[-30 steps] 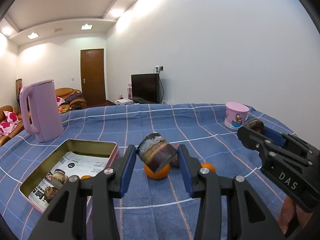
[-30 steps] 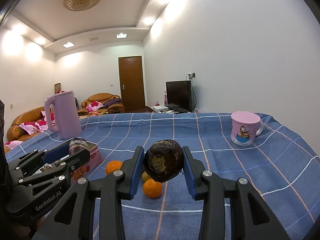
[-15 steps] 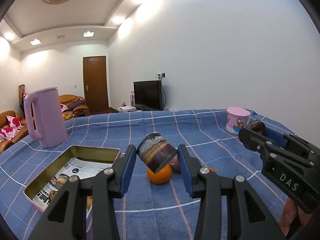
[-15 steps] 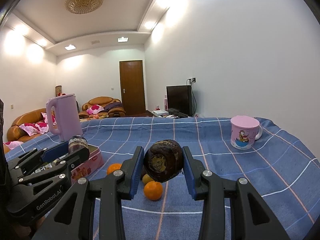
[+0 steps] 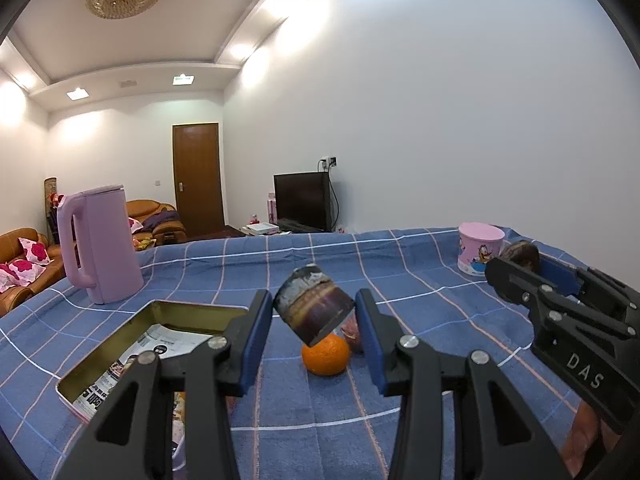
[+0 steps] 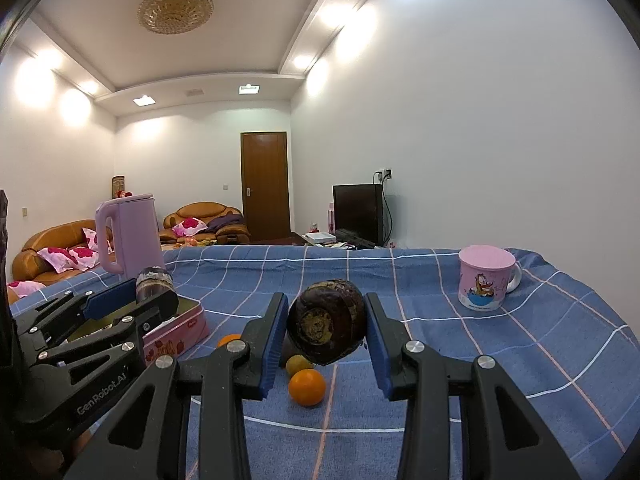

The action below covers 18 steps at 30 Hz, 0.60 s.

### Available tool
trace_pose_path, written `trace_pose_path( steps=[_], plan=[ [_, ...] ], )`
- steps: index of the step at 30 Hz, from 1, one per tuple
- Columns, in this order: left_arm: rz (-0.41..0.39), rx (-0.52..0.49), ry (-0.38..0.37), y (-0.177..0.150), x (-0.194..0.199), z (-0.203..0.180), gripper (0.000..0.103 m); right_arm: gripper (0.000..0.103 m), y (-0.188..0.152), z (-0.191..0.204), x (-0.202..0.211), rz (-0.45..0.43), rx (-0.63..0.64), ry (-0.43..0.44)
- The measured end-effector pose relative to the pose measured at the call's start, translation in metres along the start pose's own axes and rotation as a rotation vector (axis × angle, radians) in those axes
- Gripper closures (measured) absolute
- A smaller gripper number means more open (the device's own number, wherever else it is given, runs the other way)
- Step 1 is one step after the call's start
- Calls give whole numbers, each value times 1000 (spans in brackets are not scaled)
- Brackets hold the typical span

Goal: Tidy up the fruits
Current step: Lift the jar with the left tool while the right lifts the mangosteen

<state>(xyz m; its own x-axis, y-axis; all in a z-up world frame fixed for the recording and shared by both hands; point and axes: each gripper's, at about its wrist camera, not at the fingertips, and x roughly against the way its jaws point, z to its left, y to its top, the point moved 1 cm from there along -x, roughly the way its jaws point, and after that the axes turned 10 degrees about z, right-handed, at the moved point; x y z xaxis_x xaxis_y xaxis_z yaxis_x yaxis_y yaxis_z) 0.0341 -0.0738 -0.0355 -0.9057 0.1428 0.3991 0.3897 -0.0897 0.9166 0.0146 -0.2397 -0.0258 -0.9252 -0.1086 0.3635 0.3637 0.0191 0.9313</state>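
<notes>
Jaws of both grippers are clenched, each on one dark fruit. L gripper [image 5: 314,320], centre of the left wrist view, pinches a dark purple-brown fruit [image 5: 314,310], tilted, held clear above the blue checked cloth [image 5: 400,280]. R gripper [image 6: 326,328], centre of the right wrist view, grips a second dark round fruit [image 6: 326,326], cut end toward the lens.

Below and just behind the jaws, on the bench: an orange [image 5: 326,354] w/ a reddish fruit [image 5: 352,334] touching its right side; in the right wrist view, three citrus lie close together, incl. a yellow-green one [image 6: 298,364].

Lower left of the left wrist view: open tin [image 5: 100,354], paper-lined, some fruit already inside. Further out: lilac jug [image 5: 100,244] at left, pink cartoon mug [image 5: 478,248] at right.

Step in hand (est.): carry phase, both fruits lifted, neither deposited. Next move calls for swinging each gripper over the tin, lowering inside the rim, then releasing; L is nearer. Loose citrus remain for later.
</notes>
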Motion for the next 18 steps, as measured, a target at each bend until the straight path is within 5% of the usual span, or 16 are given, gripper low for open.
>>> trace_pose_path(
  steps=[18],
  plan=[
    [33, 14, 38, 2, -4, 15, 58, 63, 5, 8, -10, 29, 26, 17]
  ],
)
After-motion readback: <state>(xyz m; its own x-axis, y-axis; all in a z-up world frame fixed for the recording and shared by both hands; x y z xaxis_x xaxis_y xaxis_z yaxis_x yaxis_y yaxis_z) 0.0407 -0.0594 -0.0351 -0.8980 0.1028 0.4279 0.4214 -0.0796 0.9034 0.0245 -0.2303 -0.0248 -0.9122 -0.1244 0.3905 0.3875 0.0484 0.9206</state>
